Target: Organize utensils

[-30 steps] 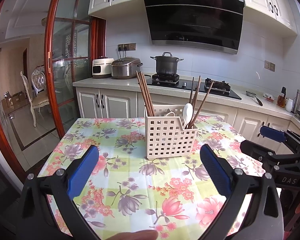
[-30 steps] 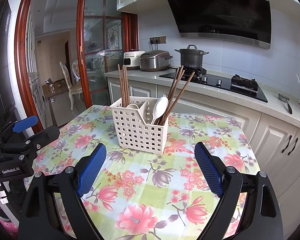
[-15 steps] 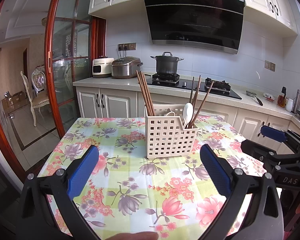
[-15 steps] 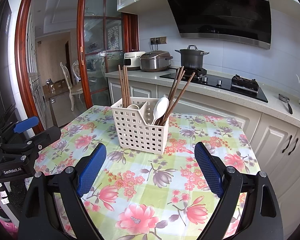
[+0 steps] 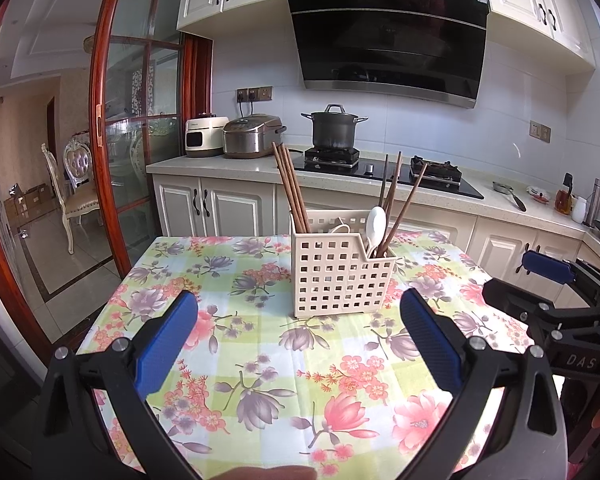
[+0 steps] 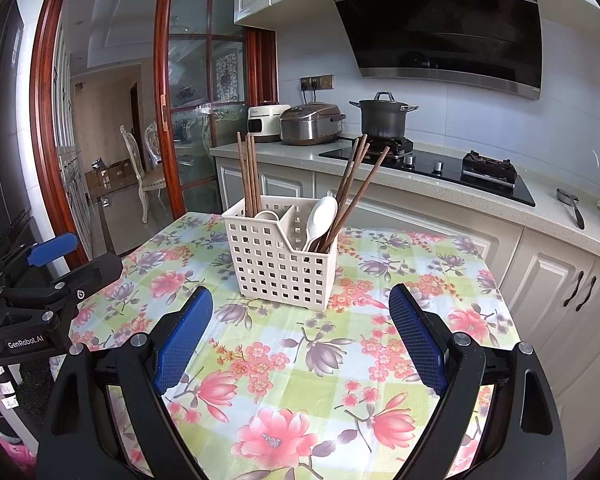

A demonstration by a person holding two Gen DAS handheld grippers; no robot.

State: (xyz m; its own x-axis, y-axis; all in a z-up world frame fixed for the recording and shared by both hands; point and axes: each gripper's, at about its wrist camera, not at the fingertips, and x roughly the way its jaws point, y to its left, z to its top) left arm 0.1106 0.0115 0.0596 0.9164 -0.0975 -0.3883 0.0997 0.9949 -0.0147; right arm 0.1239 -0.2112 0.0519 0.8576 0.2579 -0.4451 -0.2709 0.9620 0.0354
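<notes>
From my station I count one perforated caddy (image 6: 281, 256) on the surface (image 6: 300, 360), holding one white spoon (image 6: 321, 218), one bundle of about four chopsticks (image 6: 249, 176) in its left compartment and roughly three or four more chopsticks (image 6: 354, 184) beside the spoon; the exact stick counts I cannot settle. Behind it I see one dark pot (image 5: 334, 130), two cookers (image 5: 252, 136), and one chair (image 5: 70, 184) clearly. My two grippers show four blue fingers (image 5: 168, 344).
</notes>
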